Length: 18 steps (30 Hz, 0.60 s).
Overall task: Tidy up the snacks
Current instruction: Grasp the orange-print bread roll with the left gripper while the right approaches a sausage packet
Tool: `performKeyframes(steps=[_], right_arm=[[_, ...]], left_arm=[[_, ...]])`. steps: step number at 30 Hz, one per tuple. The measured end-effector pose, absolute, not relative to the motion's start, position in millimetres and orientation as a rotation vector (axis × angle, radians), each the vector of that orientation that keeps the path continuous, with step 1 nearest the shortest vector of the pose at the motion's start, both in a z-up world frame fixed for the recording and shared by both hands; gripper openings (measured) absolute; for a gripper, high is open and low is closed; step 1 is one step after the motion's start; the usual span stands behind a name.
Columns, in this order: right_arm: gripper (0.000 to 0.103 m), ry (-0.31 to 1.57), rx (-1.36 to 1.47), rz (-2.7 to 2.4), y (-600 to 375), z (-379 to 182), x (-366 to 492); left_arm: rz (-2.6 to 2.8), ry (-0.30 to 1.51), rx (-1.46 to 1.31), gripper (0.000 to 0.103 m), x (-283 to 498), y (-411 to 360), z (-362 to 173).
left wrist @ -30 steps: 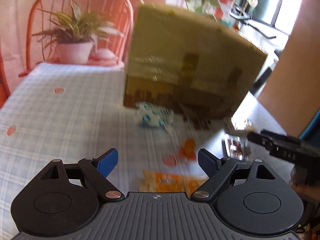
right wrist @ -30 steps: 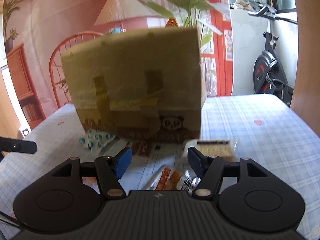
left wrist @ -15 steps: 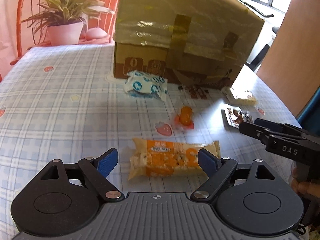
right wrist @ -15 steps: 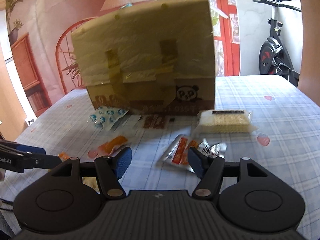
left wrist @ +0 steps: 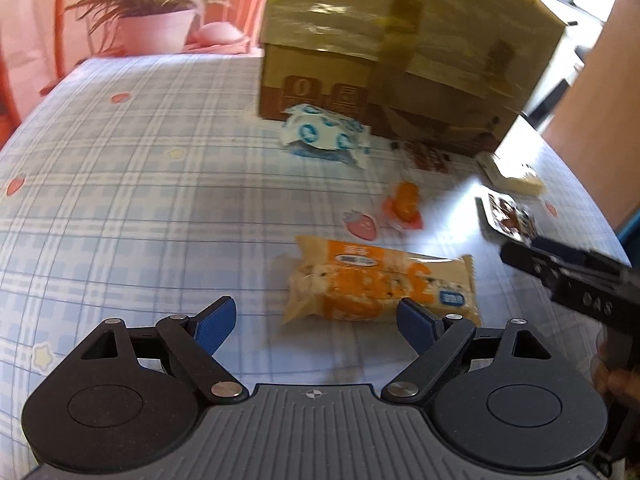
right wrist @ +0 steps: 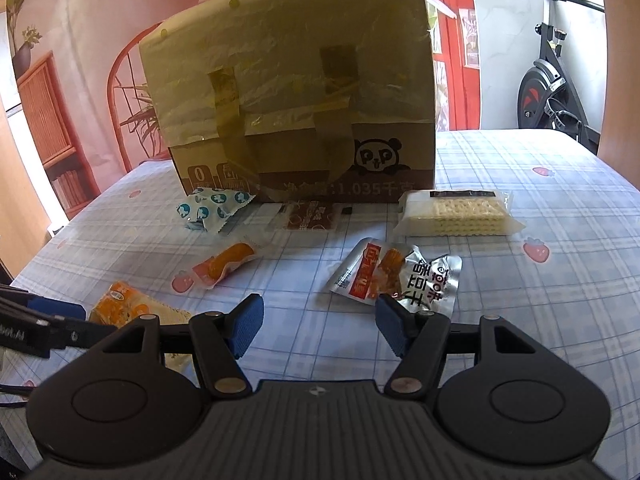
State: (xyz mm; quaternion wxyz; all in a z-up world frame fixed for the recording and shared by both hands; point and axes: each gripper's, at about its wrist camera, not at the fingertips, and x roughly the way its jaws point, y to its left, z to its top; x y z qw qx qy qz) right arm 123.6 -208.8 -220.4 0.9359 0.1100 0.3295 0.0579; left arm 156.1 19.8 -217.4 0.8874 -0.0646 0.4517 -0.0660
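Observation:
Several snack packets lie on the checked tablecloth [left wrist: 120,200] in front of a taped cardboard box [right wrist: 296,100]. An orange-and-cream bar packet [left wrist: 380,284] lies just ahead of my open, empty left gripper [left wrist: 316,320]. My open, empty right gripper [right wrist: 320,324] hovers just short of a silver-and-red foil packet [right wrist: 396,276]. Farther off lie a small orange packet [right wrist: 226,264], a white packet with blue dots [right wrist: 212,210], a brown sachet [right wrist: 310,216] and a cracker pack [right wrist: 456,212]. The right gripper also shows in the left wrist view [left wrist: 576,276].
A potted plant [left wrist: 156,20] stands on an orange chair beyond the table's far left. An exercise bike [right wrist: 556,80] stands past the table's far right. A wooden cabinet [right wrist: 52,132] is at the left. The table edge curves away at the right.
Both grippers have tipped down and drawn nearer to the table. The bar packet now lies close before the left fingers and the foil packet close before the right fingers. Both stay open.

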Motion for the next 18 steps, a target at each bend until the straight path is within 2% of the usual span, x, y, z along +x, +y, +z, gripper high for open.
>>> performKeyframes(steps=[13,18], right_arm=[[0.065,0.683,0.220,0.112,-209,-225,125],[0.065,0.675,0.223,0.104,-211,-224,122]], left_arm=[[-0.014,0.891,-0.149,0.089,207,35,-221],[-0.059,0.880,-0.274,0.088,213,36,-209]])
